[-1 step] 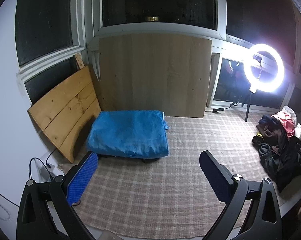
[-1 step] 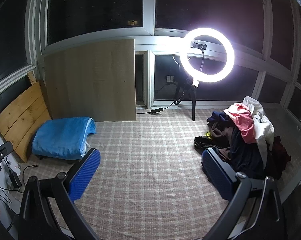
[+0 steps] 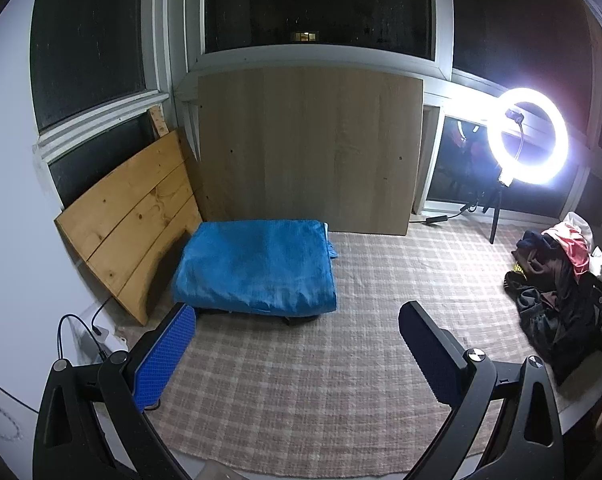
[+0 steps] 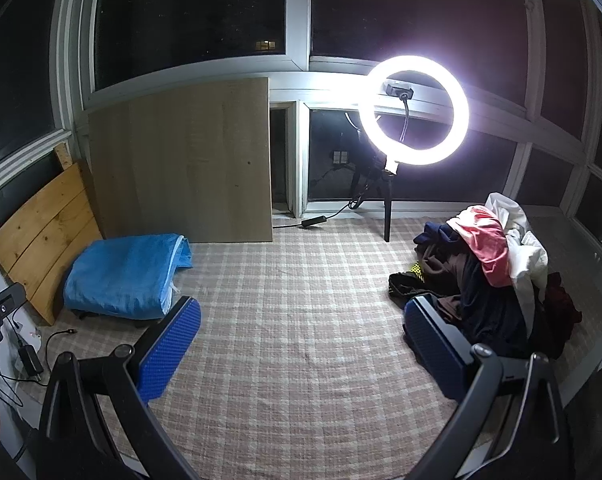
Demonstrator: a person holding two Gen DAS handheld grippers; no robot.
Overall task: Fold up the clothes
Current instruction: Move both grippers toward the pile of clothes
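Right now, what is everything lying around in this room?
clothes pile: one, dark, pink and white, right side of rug
plaid rug: one, beige checked, floor
blue bundle: one, blue, folded, left by boards
pale board: one, leaning on window
pine board: one, orange-brown, leaning left
ring light: one, white, lit, on stand
cables: black, far left floor
left tongs: open, blue pads, empty
right tongs: open, blue pads, empty
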